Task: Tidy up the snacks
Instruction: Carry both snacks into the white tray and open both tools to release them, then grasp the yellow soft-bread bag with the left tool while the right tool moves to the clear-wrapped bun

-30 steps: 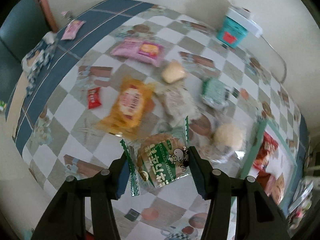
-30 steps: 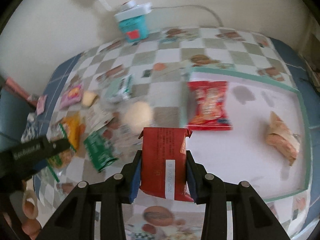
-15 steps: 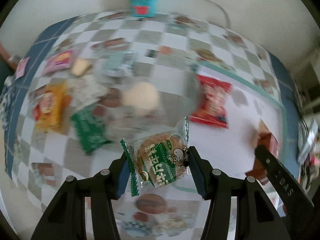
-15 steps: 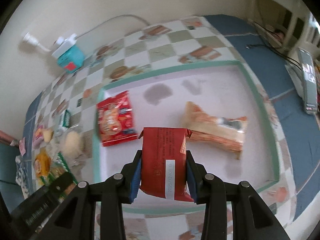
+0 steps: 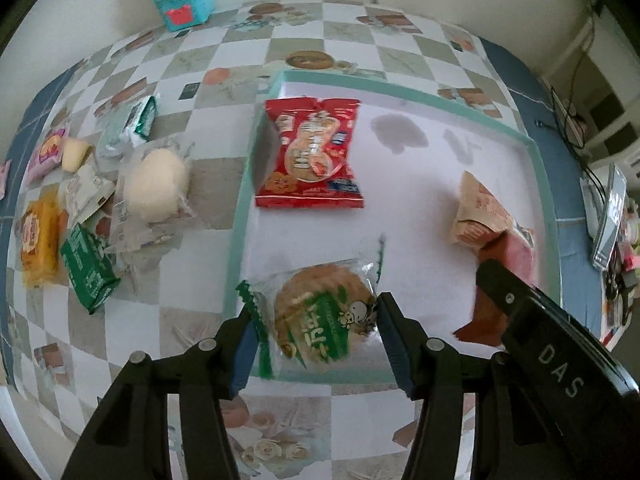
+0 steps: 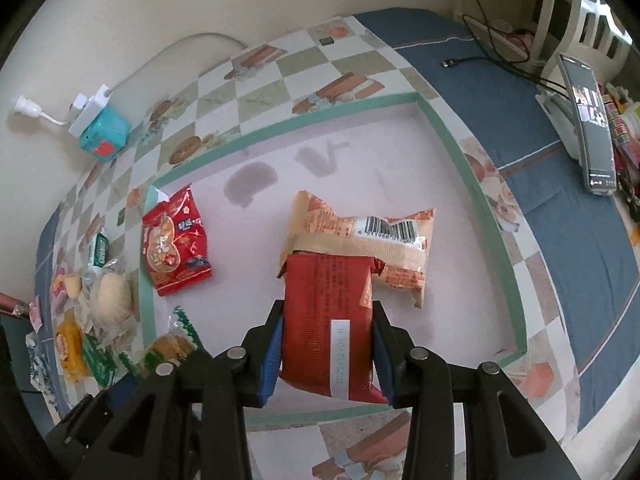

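Left wrist view first: the left gripper (image 5: 316, 330) is seen with its fingers (image 5: 394, 344) spread wider than the cookie packet (image 5: 320, 320), and a gap shows on the left side. The jaws have just been opening with the packet between them, so it is judged released, lying low inside the teal-rimmed tray (image 5: 236, 216) at its near left corner. Whether the right pad is touching the wrapper cannot be told for sure.

Right wrist view next: the right gripper (image 6: 326, 354) is clamped on a dark red snack pack (image 6: 328, 320), which is held upright between the blue pads above the tray floor, just in front of the beige wrapped bar (image 6: 368, 248). A bright red bag (image 6: 176, 240) is lying at the tray's left side.

Outward again, on the checked desk (image 5: 200, 268) left of the tray, more snacks are waiting: a pale round bun (image 5: 154, 184), a green box (image 5: 90, 276), an orange packet (image 5: 38, 236).

The step in hand is judged to be placing both items into the tray. Next, the left gripper should be lifted clear of the cookie packet, and the red pack lowered beside the beige bar before its fingers are opened.
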Demonstrator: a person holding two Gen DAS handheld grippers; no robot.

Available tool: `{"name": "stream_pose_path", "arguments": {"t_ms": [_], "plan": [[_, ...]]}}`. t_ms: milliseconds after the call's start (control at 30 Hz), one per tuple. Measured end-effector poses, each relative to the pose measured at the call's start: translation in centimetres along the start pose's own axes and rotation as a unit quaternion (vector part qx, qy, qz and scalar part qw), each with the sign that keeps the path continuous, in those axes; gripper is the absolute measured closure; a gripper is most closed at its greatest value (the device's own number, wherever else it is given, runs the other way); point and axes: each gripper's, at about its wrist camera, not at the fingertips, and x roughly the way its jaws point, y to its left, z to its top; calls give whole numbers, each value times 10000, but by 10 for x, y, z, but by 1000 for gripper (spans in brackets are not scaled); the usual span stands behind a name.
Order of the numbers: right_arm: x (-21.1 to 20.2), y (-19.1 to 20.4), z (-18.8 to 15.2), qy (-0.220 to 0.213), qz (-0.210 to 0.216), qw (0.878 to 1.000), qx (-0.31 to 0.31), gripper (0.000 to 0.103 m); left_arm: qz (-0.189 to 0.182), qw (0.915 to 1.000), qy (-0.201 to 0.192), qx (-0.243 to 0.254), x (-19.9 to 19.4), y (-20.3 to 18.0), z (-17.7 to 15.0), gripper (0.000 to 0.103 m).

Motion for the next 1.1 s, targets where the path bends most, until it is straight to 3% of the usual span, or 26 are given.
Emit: {"name": "stream_pose_path", "arguments": {"t_ms": [267,333,367,433,633,767,833,1100], "plan": [[1,8,0,8,-81,9999,-149,58,50,9989,-55,-471,-8,34,7,38],[2,11,-1,9,-118,9997,-224,53,88,9977,-71,-675,-9,48,9,17],[2,15,-1,-7,-141,9995,-274,43,122,9970,-81,-756,-9,53,11,15],[1,22,-3,-58,-177,9991,-380,28,227,9945,-136,-1016,-12,73,14,14],[0,55,-12,-215,-225,9954,-910,12,725,9831,-187,-1673,-15,130,17,9],[3,75,-20,-247,-351,9916,-1222,10,862,9725,-179,-2157,-18,173,14,9],[5,82,-23,-241,-396,9905,-1298,0,944,9681,-203,-2314,-20,189,13,9],[10,109,-33,-286,-515,9854,-1594,0,1055,9550,-288,-2756,-27,237,13,8]]}}
